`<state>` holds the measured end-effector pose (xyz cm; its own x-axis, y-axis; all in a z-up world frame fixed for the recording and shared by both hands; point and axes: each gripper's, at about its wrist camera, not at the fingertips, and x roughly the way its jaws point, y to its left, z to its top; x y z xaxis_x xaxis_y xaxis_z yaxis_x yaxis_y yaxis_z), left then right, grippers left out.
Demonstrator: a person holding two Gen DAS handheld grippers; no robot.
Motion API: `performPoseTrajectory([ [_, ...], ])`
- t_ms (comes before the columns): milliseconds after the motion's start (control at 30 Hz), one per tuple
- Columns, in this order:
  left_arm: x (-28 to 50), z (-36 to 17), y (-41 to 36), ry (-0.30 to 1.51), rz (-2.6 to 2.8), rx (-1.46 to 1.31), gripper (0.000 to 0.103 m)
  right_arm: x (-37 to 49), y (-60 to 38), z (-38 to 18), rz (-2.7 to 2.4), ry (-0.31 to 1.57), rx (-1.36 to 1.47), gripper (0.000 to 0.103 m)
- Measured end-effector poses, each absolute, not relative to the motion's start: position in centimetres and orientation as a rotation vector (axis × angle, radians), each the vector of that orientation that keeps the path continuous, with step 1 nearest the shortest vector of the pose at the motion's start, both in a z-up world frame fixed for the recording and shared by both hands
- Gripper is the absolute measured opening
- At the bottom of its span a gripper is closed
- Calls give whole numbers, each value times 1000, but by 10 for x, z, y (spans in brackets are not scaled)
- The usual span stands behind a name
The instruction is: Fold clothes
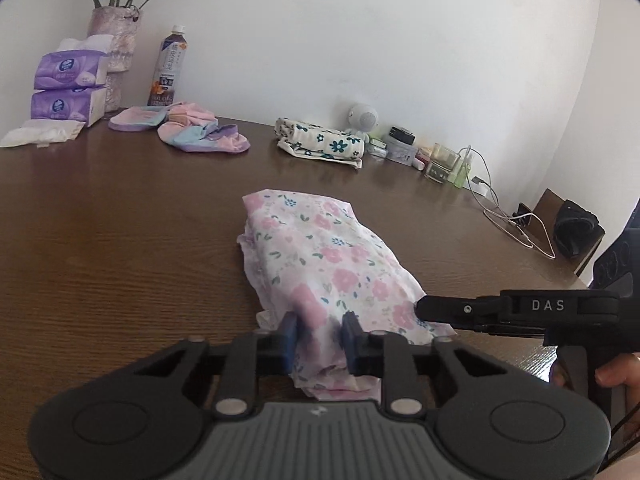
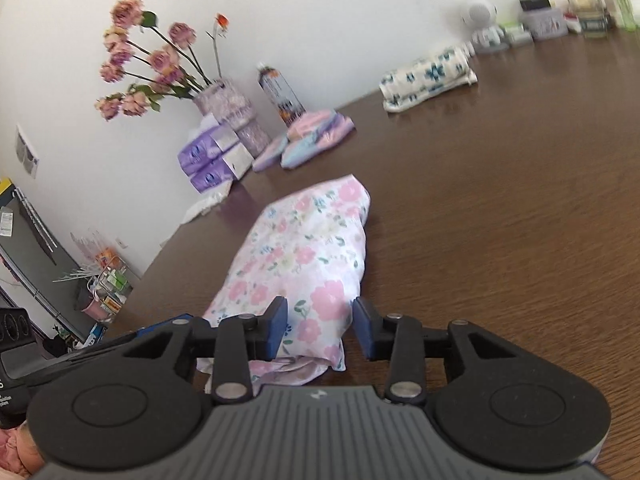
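Brown wooden table (image 1: 120, 240), white wall (image 1: 360, 40), possibly plaster.

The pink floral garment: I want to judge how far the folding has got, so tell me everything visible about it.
The pink floral garment is thin white cloth printed with pink flowers and small blue-green sprigs. It lies folded into a long, puffy, layered bundle on the brown wooden table, loose edges showing at the near end. The left gripper straddles that end, and the right gripper straddles it too, jaws apart. Whether any pad presses the cloth cannot be told.
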<state>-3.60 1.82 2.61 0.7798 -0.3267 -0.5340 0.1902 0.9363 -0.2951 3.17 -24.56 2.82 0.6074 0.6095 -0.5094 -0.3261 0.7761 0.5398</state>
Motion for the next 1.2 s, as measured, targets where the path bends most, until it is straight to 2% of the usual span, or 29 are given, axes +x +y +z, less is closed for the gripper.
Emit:
performPoseTrajectory([
  [33, -35, 27, 17, 612, -279, -228, 22, 33, -246, 26, 557, 749, 426, 30],
  [67, -35, 28, 18, 607, -273, -231, 26, 34, -246, 25, 558, 758, 433, 22],
  [100, -33, 29, 18, 607, -263, -233, 46, 34, -247, 25, 562, 761, 436, 21],
  [167, -29, 31, 17, 605, -245, -237, 70, 35, -244, 29, 567, 750, 425, 22],
  [233, -27, 32, 18, 601, -253, -249, 67, 37, -242, 33, 572, 740, 415, 34],
  [267, -25, 32, 18, 603, -257, -259, 51, 38, -240, 33, 573, 740, 414, 39],
  [300, -24, 32, 19, 608, -260, -262, 19, 40, -239, 33, 571, 744, 412, 39],
  [333, -23, 32, 20, 613, -263, -266, 13, 42, -237, 33, 568, 750, 409, 38],
  [400, -21, 32, 21, 622, -268, -274, 17, 45, -236, 33, 566, 758, 410, 18],
  [433, -20, 33, 22, 618, -265, -283, 21, 45, -237, 33, 564, 760, 408, 18],
  [467, -19, 34, 23, 616, -260, -287, 40, 46, -237, 34, 564, 762, 407, 18],
  [533, -16, 37, 23, 605, -247, -295, 63, 49, -238, 35, 569, 766, 415, 21],
  [600, -10, 39, 24, 603, -242, -308, 63, 53, -238, 37, 569, 761, 423, 28],
  [633, -6, 40, 24, 602, -239, -314, 63, 55, -238, 38, 567, 757, 424, 29],
  [700, 1, 41, 25, 603, -231, -316, 61, 60, -236, 40, 564, 754, 420, 31],
  [733, 4, 40, 25, 606, -226, -316, 55, 62, -235, 41, 563, 753, 417, 32],
  [800, 12, 36, 26, 624, -227, -327, 11, 68, -233, 43, 559, 756, 405, 32],
  [867, 15, 34, 27, 634, -226, -338, 12, 72, -231, 42, 562, 765, 396, 30],
  [900, 15, 34, 27, 634, -222, -340, 13, 73, -230, 42, 566, 768, 389, 18],
  [933, 15, 34, 28, 633, -217, -343, 18, 73, -229, 42, 569, 771, 381, 18],
  [1000, 17, 36, 30, 626, -184, -346, 49, 75, -230, 43, 578, 769, 379, 18],
  [1033, 18, 36, 31, 621, -174, -350, 51, 76, -231, 44, 580, 768, 383, 19],
  [1067, 20, 36, 32, 623, -169, -352, 49, 78, -232, 44, 579, 767, 384, 24],
  [1100, 22, 35, 33, 630, -167, -353, 40, 81, -233, 44, 573, 766, 383, 35],
  [1133, 24, 34, 34, 637, -173, -359, 28, 83, -233, 44, 568, 765, 382, 36],
  [1167, 25, 33, 34, 646, -191, -368, 9, 86, -232, 43, 563, 772, 380, 36],
  [1200, 26, 32, 34, 653, -205, -375, 10, 89, -231, 41, 561, 786, 381, 34],
])
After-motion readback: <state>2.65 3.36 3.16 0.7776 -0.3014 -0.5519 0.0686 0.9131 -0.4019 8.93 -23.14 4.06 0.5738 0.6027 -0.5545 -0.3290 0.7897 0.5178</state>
